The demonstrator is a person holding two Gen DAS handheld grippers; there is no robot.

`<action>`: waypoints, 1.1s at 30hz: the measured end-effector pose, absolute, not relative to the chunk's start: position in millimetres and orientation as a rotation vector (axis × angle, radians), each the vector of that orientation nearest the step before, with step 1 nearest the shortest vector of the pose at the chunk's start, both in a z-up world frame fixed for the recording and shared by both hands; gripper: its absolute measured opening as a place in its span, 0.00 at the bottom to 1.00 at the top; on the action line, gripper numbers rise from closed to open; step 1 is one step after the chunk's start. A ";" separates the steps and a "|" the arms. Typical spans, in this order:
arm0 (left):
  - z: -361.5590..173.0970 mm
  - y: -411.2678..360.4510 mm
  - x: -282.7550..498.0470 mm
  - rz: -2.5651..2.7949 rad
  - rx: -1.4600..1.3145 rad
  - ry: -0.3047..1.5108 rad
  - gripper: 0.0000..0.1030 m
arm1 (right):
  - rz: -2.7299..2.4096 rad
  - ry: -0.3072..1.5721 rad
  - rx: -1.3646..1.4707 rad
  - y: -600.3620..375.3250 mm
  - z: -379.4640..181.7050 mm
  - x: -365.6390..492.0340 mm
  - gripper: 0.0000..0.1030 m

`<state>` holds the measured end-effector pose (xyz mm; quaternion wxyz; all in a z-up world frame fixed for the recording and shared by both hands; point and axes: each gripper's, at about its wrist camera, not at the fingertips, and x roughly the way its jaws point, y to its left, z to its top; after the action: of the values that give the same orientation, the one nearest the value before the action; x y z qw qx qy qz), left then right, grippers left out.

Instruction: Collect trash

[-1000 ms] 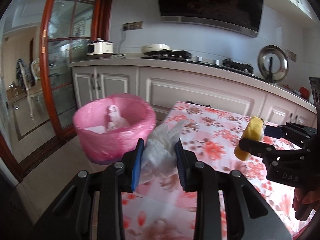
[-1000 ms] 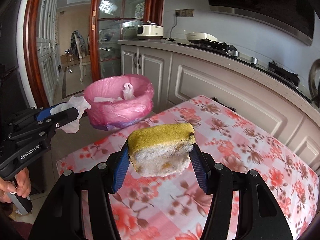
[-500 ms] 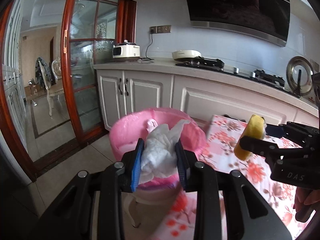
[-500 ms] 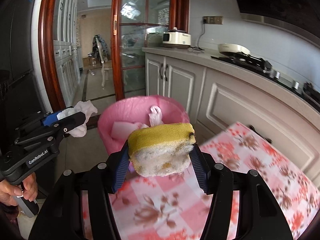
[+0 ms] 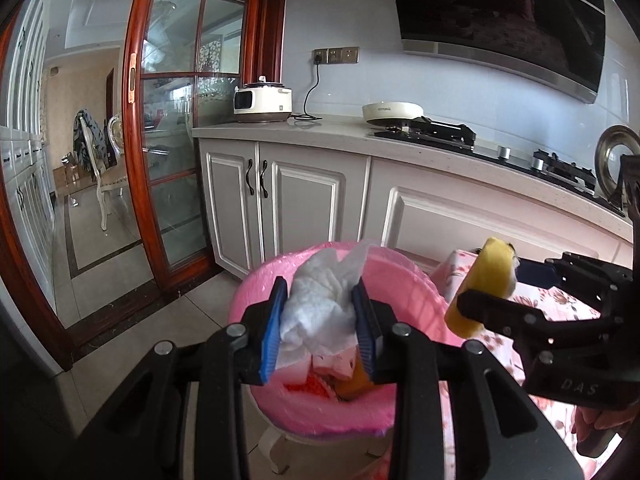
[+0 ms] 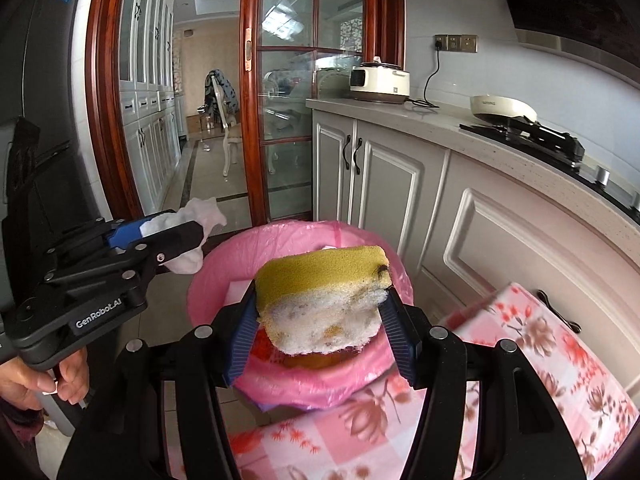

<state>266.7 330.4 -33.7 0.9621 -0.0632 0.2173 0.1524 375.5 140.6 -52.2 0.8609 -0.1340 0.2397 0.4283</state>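
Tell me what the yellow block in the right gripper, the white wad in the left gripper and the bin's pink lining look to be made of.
Yellow block: spongy foam, matte and porous, with a whitish stained scouring face; likely a dish sponge.
White wad: soft crumpled tissue or paper towel, judging by its quilted creases.
Pink lining: thin glossy plastic film, wrinkled over the rim.

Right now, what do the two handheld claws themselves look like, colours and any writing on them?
Both are matte black plastic with round silver screw heads and ribbed blue pads on the fingers. The left claw carries white "GenRobot.AI" lettering; the right claw has embossed "DAS" on its body. Bare hands grip both handles; no cables show.
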 end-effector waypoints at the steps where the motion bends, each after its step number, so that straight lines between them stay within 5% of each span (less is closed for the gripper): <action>1: -34.4 333.1 270.3 0.310 -0.129 0.442 0.32 | 0.901 0.505 -0.279 142.4 -53.2 378.1 0.54; 12: -47.8 355.4 312.3 0.310 -0.143 0.472 0.38 | 0.939 0.554 -0.261 160.7 -69.3 410.6 0.58; 16: -47.6 362.6 317.5 0.339 -0.149 0.451 0.65 | 0.953 0.557 -0.257 165.9 -73.9 419.5 0.69; 24: -39.3 372.3 308.4 0.401 -0.153 0.416 0.76 | 0.921 0.532 -0.255 151.1 -69.5 421.9 0.75; 30: -26.8 360.7 286.8 0.450 -0.112 0.387 0.95 | 0.885 0.500 -0.280 139.5 -51.7 406.7 0.75; 33: -15.6 350.3 269.2 0.461 -0.087 0.369 0.95 | 0.870 0.473 -0.281 129.6 -36.4 392.0 0.80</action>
<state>269.2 350.3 -15.6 0.9558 -0.0429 0.1820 0.2270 392.0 129.6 -36.4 0.8705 -0.1346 0.2260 0.4161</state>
